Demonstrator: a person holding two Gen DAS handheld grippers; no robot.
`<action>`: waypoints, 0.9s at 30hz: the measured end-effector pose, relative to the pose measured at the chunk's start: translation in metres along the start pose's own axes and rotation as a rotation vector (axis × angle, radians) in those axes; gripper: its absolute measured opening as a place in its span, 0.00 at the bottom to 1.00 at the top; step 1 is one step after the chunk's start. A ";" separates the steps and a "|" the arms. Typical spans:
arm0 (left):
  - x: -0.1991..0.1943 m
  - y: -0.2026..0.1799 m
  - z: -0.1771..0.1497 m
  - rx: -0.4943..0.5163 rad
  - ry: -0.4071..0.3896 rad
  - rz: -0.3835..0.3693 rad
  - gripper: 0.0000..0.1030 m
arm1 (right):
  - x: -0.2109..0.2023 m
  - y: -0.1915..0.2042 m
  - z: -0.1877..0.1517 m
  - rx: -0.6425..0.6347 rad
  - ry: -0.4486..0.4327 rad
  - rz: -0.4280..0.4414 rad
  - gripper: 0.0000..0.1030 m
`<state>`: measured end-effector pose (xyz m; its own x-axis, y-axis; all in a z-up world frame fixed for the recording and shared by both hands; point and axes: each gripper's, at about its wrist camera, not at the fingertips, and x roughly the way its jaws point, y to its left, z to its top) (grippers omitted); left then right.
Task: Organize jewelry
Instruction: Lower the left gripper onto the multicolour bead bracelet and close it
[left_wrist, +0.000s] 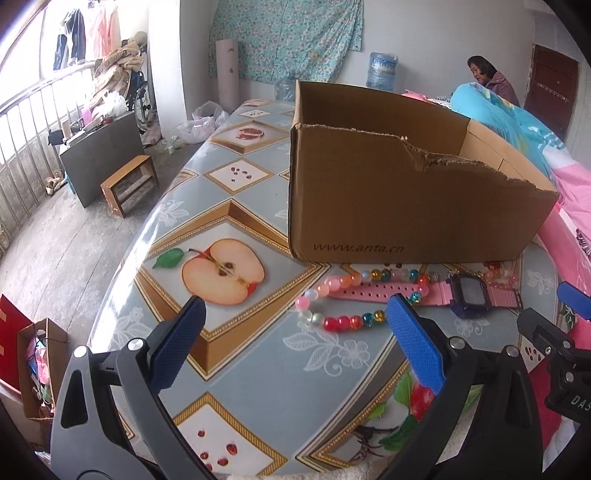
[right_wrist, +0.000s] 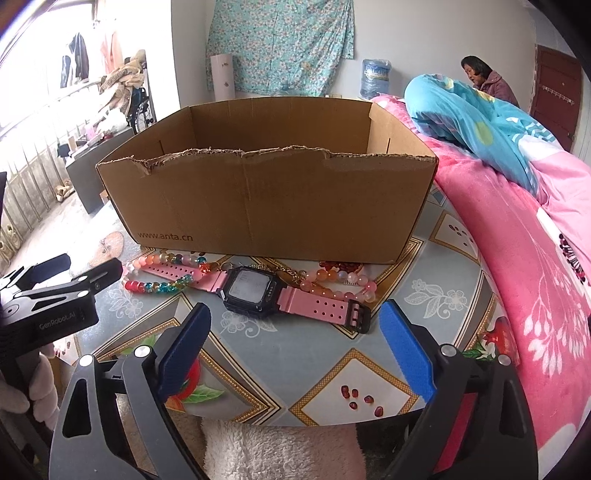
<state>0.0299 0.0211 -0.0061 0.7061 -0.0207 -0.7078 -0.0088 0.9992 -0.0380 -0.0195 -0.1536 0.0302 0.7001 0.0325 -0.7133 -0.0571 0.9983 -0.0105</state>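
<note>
Both of my jaws stand spread wide and grasp nothing: the left gripper (left_wrist: 295, 306) hovers over the apple picture on the table (left_wrist: 236, 206) covered in a grey-blue fruit-patterned oilcloth, and the right gripper (right_wrist: 295, 314) hangs just short of the pink-strapped digital watch with a black square case (right_wrist: 251, 291). That watch lies flat on the table, its strap stretched sideways. Touching its left strap end curls the bracelet of red, teal, yellow and clear glass beads (right_wrist: 159, 286), and by its right strap lies the string of pale pink and orange round beads (right_wrist: 332, 280). Just behind all three stands the open brown cardboard box with a torn front rim (right_wrist: 266, 206). To the right, the pink floral blanket (right_wrist: 517, 277) lies against the table's edge.
</note>
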 end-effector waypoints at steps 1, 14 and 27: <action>0.005 -0.002 0.002 0.011 0.000 0.006 0.88 | 0.001 0.001 0.001 -0.006 -0.002 0.001 0.88; 0.028 -0.009 -0.009 0.174 0.114 0.016 0.56 | 0.020 0.006 0.004 -0.040 -0.002 0.039 0.79; 0.005 0.021 -0.027 0.146 0.153 -0.088 0.43 | 0.032 0.037 0.011 -0.009 0.093 0.301 0.56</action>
<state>0.0143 0.0412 -0.0290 0.5836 -0.1019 -0.8056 0.1583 0.9873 -0.0101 0.0085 -0.1147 0.0152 0.5826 0.3220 -0.7463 -0.2588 0.9439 0.2052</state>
